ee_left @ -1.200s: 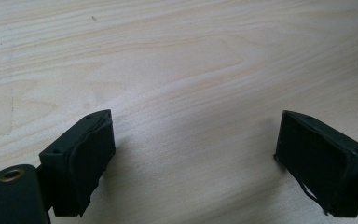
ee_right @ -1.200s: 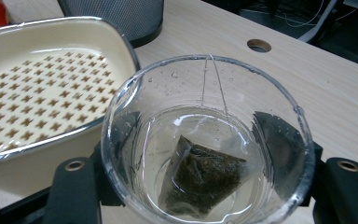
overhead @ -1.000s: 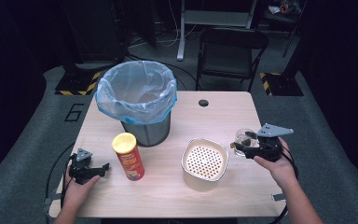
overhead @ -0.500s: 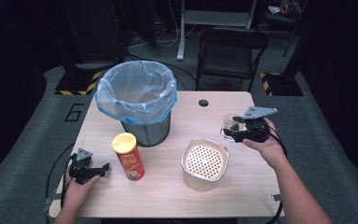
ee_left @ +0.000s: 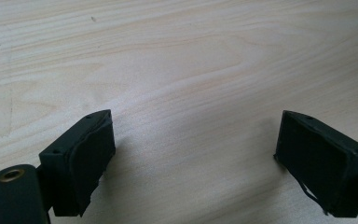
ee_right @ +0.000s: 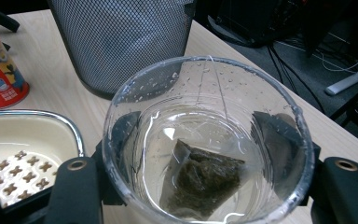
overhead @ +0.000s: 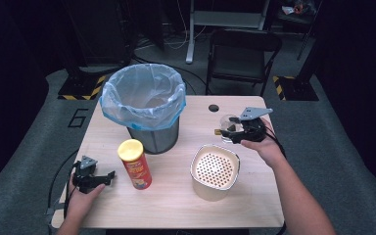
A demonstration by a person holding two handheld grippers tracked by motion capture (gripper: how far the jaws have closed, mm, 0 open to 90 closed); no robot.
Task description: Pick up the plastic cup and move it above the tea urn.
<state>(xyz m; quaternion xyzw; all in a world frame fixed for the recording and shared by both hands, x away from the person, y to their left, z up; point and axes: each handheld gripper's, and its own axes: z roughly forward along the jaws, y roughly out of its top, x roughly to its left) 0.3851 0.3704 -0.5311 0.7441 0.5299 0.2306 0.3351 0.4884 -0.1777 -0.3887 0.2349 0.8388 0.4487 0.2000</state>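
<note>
You are holding a clear glass [ee_right: 205, 140] upright between your right gripper's [ee_right: 205, 186] jaws. A dark, wet teabag [ee_right: 203, 179] is lying at its bottom.

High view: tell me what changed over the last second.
The right gripper, shut on the glass with the tea bag inside, moved from beside the strainer container up the picture and slightly left, toward the bin. The left gripper, the red can, the container and the bin stayed put.
</note>
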